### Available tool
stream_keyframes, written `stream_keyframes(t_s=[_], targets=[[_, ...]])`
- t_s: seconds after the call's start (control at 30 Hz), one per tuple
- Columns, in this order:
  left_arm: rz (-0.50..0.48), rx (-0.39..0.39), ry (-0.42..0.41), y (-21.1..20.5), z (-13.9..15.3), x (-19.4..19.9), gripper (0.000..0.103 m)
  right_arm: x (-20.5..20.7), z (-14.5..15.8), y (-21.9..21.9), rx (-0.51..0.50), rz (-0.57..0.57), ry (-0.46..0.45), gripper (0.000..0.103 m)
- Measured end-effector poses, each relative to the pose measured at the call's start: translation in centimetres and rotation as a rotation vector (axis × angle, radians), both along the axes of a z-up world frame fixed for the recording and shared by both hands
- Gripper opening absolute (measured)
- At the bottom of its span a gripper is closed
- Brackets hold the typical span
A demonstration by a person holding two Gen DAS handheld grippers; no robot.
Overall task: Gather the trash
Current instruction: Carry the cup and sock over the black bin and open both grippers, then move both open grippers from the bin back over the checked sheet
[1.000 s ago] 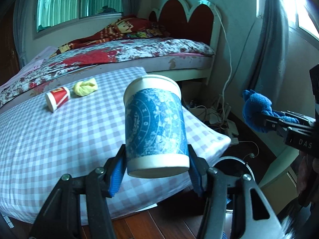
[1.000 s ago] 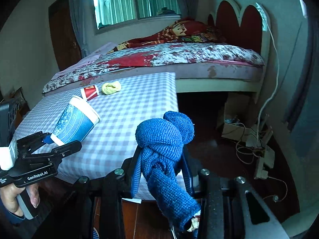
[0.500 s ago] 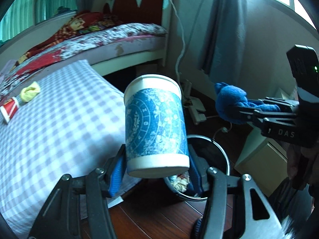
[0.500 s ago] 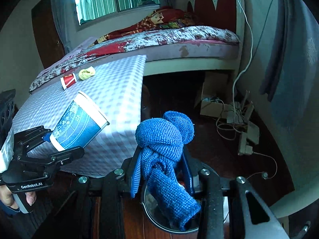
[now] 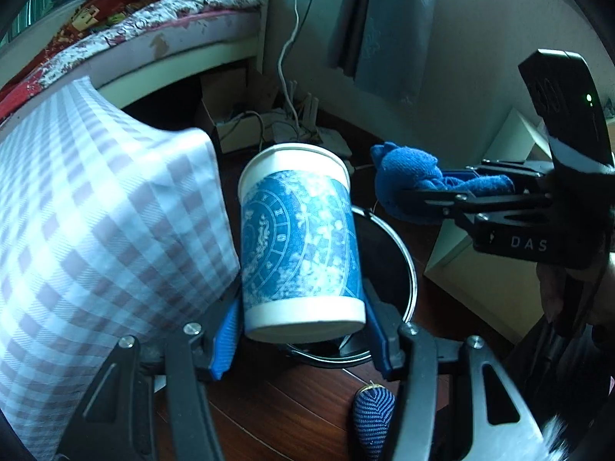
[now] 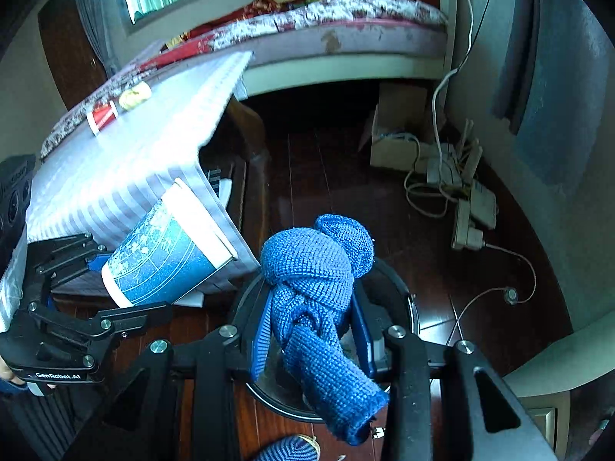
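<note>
Counter (image 5: 96, 230) with checked cloth sat left of black bin (image 5: 407, 261) on the floor. Left gripper (image 5: 303, 330) jaws clamped blue paper cup (image 5: 300, 238), axis along the fingers, at bin's rim. Right gripper (image 6: 311, 330) jaws pinched knotted blue cloth (image 6: 315, 288) directly over bin, nearer.

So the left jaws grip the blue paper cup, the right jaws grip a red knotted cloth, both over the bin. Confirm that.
One thing is wrong: the knotted cloth is blue, not red, as the right wrist view shows. The rest stands: the left jaws grip the blue paper cup, the right jaws grip the cloth, both over the bin.
</note>
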State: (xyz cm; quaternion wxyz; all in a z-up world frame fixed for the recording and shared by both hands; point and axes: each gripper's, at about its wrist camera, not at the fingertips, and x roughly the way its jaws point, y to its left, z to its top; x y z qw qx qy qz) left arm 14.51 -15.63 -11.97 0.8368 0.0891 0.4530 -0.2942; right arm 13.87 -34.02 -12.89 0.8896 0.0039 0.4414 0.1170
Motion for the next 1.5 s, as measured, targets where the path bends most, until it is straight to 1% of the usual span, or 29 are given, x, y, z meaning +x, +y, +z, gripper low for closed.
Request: stream_keyframes(t_s=[0.13,0.23,0.3,0.33,0.37,0.43,0.5,0.57,0.8,1.07,1.3,1.5], targets=[[-0.008,0.024,0.037,-0.6,-1.5,0.4,0.057,0.6,-2.0,-0.6,0.009,-0.005,0.039,0.039],[-0.010,0.024,0.060,-1.1,-2.3,0.7,0.057,0.9,-3.2,-0.9,0.009,-0.008,0.065,0.039],[-0.018,0.024,0.072,-1.5,-2.9,0.7,0.059,1.1,-3.9,-0.9,0.007,-0.002,0.088,0.040],[-0.007,0.031,0.078,-1.6,-3.3,0.8,0.062,1.3,-4.4,-0.9,-0.010,-0.004,0.102,0.046],[0.010,0.049,0.083,-1.7,-3.7,1.1,0.077,1.6,-4.9,-1.0,-0.045,-0.028,0.118,0.068],[0.057,0.067,0.075,-1.2,-4.2,1.1,0.093,1.9,-5.7,-1.8,-0.100,-0.097,0.135,0.102],[0.092,0.070,0.072,-0.6,-4.5,1.0,0.095,1.9,-5.9,-2.5,-0.114,-0.135,0.146,0.102],[0.123,0.078,0.054,-0.2,-4.4,0.8,0.102,1.9,-5.9,-2.8,-0.128,-0.148,0.152,0.102],[0.179,0.091,0.011,0.9,-4.0,1.0,0.102,1.8,-5.9,-1.9,-0.145,-0.133,0.155,0.102],[0.213,0.090,-0.004,1.8,-3.4,1.0,0.102,1.4,-5.4,-1.4,-0.145,-0.133,0.128,0.102],[0.232,0.083,-0.028,2.6,-1.7,0.3,0.102,0.9,-4.2,-1.0,-0.131,-0.138,0.102,0.102],[0.255,0.072,-0.065,3.6,0.0,-0.3,0.102,0.0,-2.6,0.3,-0.117,-0.135,0.059,0.102]])
